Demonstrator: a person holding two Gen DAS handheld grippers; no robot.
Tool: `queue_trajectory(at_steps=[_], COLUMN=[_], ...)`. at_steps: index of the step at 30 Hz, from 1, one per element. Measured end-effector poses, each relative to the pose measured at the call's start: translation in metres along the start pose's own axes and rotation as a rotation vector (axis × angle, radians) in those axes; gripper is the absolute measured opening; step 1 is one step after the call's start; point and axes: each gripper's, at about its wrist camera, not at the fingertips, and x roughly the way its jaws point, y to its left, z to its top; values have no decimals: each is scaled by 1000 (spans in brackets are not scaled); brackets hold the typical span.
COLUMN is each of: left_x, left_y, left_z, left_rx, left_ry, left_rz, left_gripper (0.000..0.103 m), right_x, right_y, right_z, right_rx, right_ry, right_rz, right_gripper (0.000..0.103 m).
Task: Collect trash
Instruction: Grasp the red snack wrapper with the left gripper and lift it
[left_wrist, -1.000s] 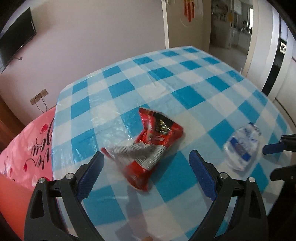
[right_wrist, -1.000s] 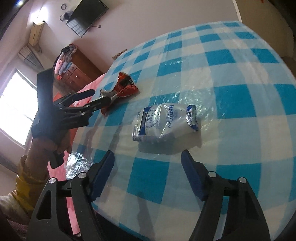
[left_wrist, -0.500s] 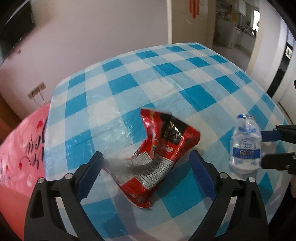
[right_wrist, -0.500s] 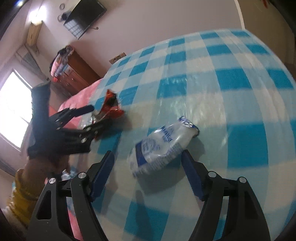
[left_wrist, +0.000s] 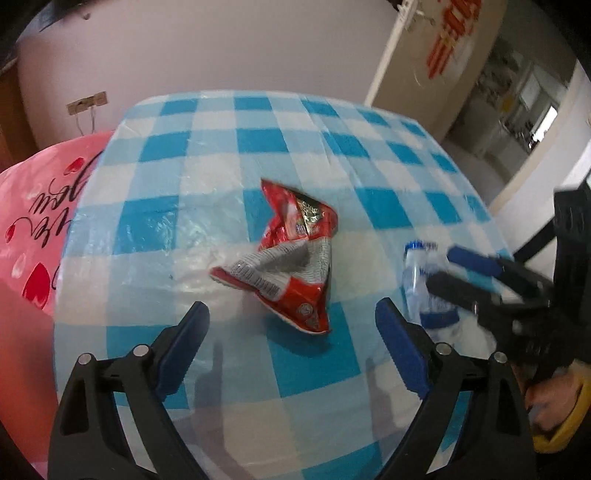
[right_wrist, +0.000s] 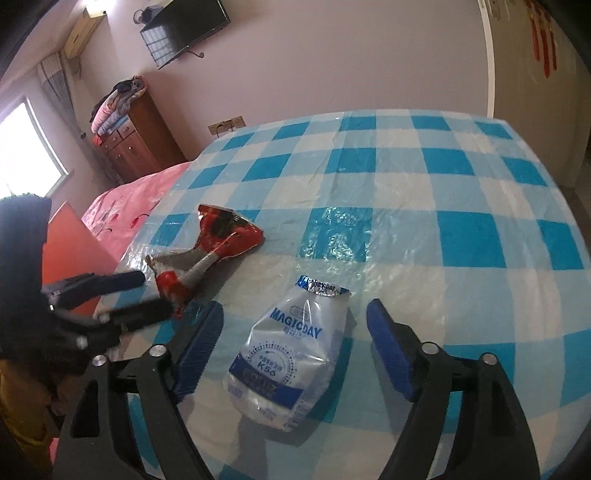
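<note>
A bench (right_wrist: 461, 206) under a blue-and-white checked cloth with a clear plastic cover carries two pieces of trash. The red snack wrapper (left_wrist: 291, 254) lies crumpled near the middle of the cloth, its silvery inner side twisted outward, directly ahead of the left tongs (left_wrist: 291, 347). Those tongs are released, with the jaws easing inward; the wrapper lies ahead of the blue pads (left_wrist: 184, 347), not between them, and nothing touches them.

The white and blue pouch (right_wrist: 291, 354), printed MAGICDAY with a torn foil top, lies flat on the cloth between the blue pads of the right tongs (right_wrist: 295, 350). The jaws are spreading wider and neither pad presses on the pouch — a gap shows on both sides, so it is not gripped. In the left wrist view the same pouch (left_wrist: 421, 280) is blurred and partly hidden behind the right tongs, which reach in from the right edge, held by a hand (left_wrist: 546, 398) in a yellow sleeve.

From the right wrist view the left tongs hover just beside the near end of the red wrapper, without a clear touch. Beyond the bench edge lie a pink bedspread (right_wrist: 125, 214) with red hearts, a wooden cabinet (right_wrist: 136, 136) stacked with folded bedding, and a wall-mounted screen (right_wrist: 184, 29)
</note>
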Motion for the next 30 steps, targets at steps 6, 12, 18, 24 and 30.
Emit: queue_trajectory(at_steps=[6,12,18,24,30], left_x=[1,18,39,43,40], left_y=[-8,-16,-17,-16,-17], left_z=[13,27,29,27,25], left_rx=[34,138,166,129,74], left_ry=[-35,-14,25,13,-8], left_rz=[66,112,151,154,147], left_gripper=[91,79,73,66,53], right_x=[-5,0,8,15,21], right_y=[-2,-4,-2,4,10], right_z=[-12,-17,-18,-15,-14], right_rx=[57,92,77,26,-56], right_ry=[-1,15,18,11,11], right_rz=[-20,-13,-3,-46,-119], right_gripper=[81,81,81,81,72])
